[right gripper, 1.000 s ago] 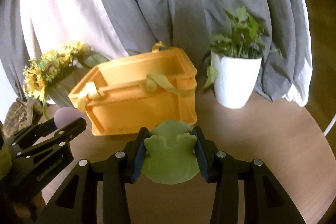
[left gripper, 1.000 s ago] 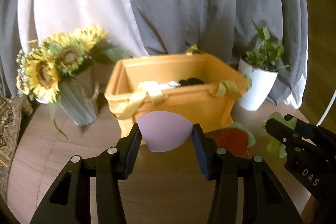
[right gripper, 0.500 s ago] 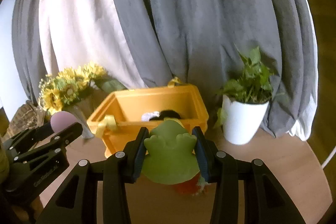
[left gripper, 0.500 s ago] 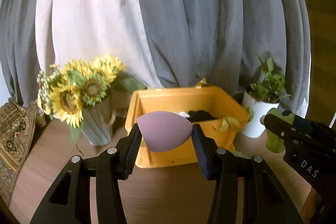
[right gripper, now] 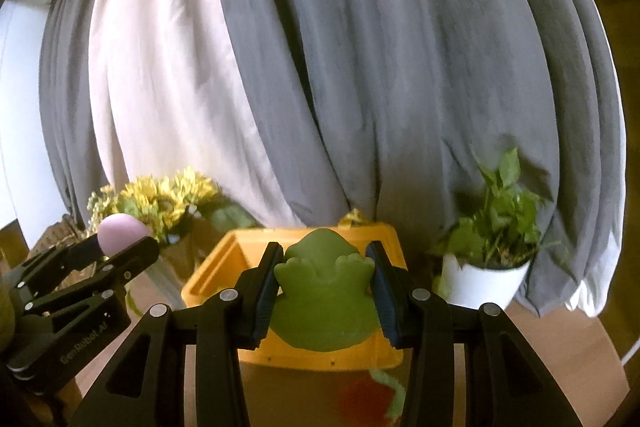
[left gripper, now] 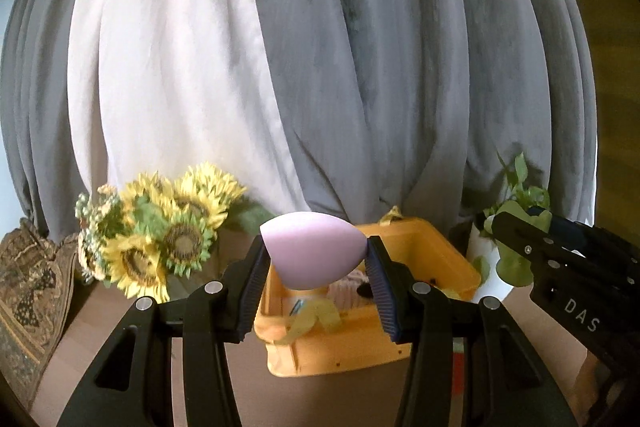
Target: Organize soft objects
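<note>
My left gripper (left gripper: 316,263) is shut on a pale purple egg-shaped sponge (left gripper: 310,253) and holds it high, in front of and above the orange bin (left gripper: 344,351). The bin holds a pinkish soft item (left gripper: 346,293) and something dark. My right gripper (right gripper: 325,287) is shut on a green frog toy (right gripper: 324,301), raised over the near side of the same orange bin (right gripper: 212,279). The left gripper with the sponge (right gripper: 120,234) shows at the left of the right wrist view. A red and green soft toy (right gripper: 372,399) lies on the table in front of the bin.
A vase of sunflowers (left gripper: 160,247) stands left of the bin. A white pot with a green plant (right gripper: 486,267) stands to its right. Grey and white curtains (left gripper: 320,67) hang behind. A patterned cushion (left gripper: 28,291) sits at the far left on the wooden table (right gripper: 560,359).
Both grippers have risen with their loads and now look down into the bin from higher up. The bin sits lower in both views.
</note>
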